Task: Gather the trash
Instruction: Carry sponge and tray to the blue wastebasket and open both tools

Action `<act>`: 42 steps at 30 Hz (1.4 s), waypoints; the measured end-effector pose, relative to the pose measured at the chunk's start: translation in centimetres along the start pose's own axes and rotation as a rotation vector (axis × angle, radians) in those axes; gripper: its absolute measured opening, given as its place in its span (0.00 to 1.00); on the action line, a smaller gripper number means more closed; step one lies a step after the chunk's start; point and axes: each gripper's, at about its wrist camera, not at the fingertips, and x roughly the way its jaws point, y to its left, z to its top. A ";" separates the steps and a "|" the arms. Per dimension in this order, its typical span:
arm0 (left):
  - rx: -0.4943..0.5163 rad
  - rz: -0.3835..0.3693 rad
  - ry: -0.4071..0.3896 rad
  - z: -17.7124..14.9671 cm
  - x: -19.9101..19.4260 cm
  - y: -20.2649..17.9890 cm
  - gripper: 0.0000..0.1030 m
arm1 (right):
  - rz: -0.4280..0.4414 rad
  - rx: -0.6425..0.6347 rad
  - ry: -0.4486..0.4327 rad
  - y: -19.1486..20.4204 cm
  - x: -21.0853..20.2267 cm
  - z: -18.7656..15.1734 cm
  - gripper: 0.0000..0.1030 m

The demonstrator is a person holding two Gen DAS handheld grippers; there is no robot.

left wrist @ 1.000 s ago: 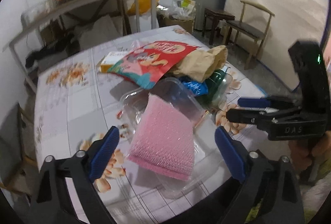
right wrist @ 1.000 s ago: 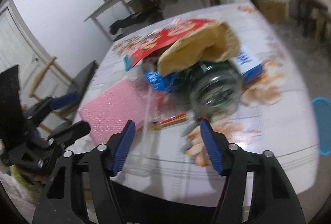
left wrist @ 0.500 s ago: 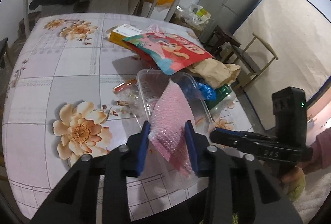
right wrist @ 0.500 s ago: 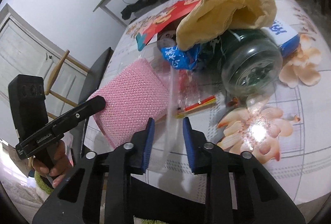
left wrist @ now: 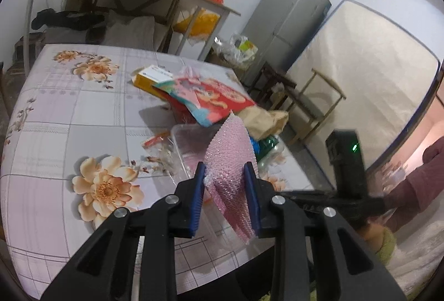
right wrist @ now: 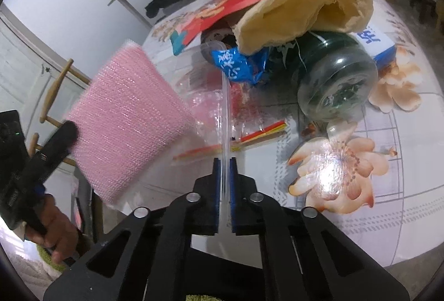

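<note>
Pink bubble-wrap sheet (left wrist: 230, 159), left wrist view: sitting buckled between the blue pads of the left tongs (left wrist: 225, 191), whose jaws have just been closing and are now pinching it at both side edges. The sheet is rising off the clear plastic tray (left wrist: 184, 138) and arching toward the camera. Behind it on the floral-cloth desk (left wrist: 69, 112) are lying a red snack bag (left wrist: 213, 102), a yellow carton (left wrist: 147, 78), a tan paper bag (left wrist: 263, 120) and a dark green bottle (left wrist: 267, 144). Advice: this grip is crosswise on soft film, so lifting slowly and keeping the jaws squeezed is looking wise, lest the sheet slip out.

Right wrist view: right tongs (right wrist: 225, 181) are clenching the thin rim of the clear plastic tray (right wrist: 226, 112), jaws having just been closing down to a narrow slit with the rim between them. The pink bubble-wrap sheet (right wrist: 130, 117) is showing at left, tilted, above the tray. The dark green bottle (right wrist: 337, 78) and a blue foil wrapper (right wrist: 236, 65) are lying just beyond the tray's far end. Advice: the tray probably wants drawing straight back toward the desk edge, kept level so the loose red and yellow sticks (right wrist: 260, 134) beneath or inside it are not scattering.
</note>
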 end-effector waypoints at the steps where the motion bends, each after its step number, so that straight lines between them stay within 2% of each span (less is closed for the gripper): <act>1: -0.014 0.001 -0.018 0.2 -0.5 0.3 0.26 | -0.007 -0.003 -0.002 0.3 0.1 0.0 0.03; 6: -0.058 -0.001 -0.088 0.9 -3.0 1.0 0.26 | -0.021 -0.037 -0.019 1.7 -0.1 -0.4 0.02; 14: -0.048 0.016 -0.189 1.5 -7.2 -0.7 0.26 | 0.031 -0.088 -0.026 2.7 -1.9 -2.5 0.02; 20: -0.002 -0.007 -0.197 2.1 -7.3 -4.1 0.26 | 0.085 -0.063 -0.059 1.0 -4.8 -5.1 0.02; 25: 0.074 -0.074 -0.167 3.7 -4.9 -8.7 0.26 | 0.061 0.004 -0.168 -1.7 -9.7 -6.7 0.02; 27: 0.114 -0.116 -0.143 5.1 -2.8 -11.3 0.26 | 0.034 0.058 -0.226 -4.1 -12.3 -7.2 0.02; 30: 0.182 -0.141 -0.086 7.3 1.7 -16.2 0.26 | -0.069 0.200 -0.344 -9.9 -16.7 -8.7 0.02; 32: 0.213 -0.109 -0.017 8.5 5.9 -19.6 0.26 | -0.134 0.317 -0.399 -14.0 -18.6 -9.8 0.02; 34: 0.252 -0.115 0.078 9.2 11.1 -23.6 0.26 | -0.195 0.442 -0.437 -18.5 -20.0 -11.2 0.02; 38: 0.346 -0.129 0.266 8.7 22.0 -30.6 0.27 | -0.248 0.660 -0.452 -27.4 -20.4 -13.4 0.02; 42: 0.502 -0.057 0.432 5.6 34.0 -36.7 0.27 | -0.255 0.845 -0.414 -36.2 -17.9 -14.2 0.02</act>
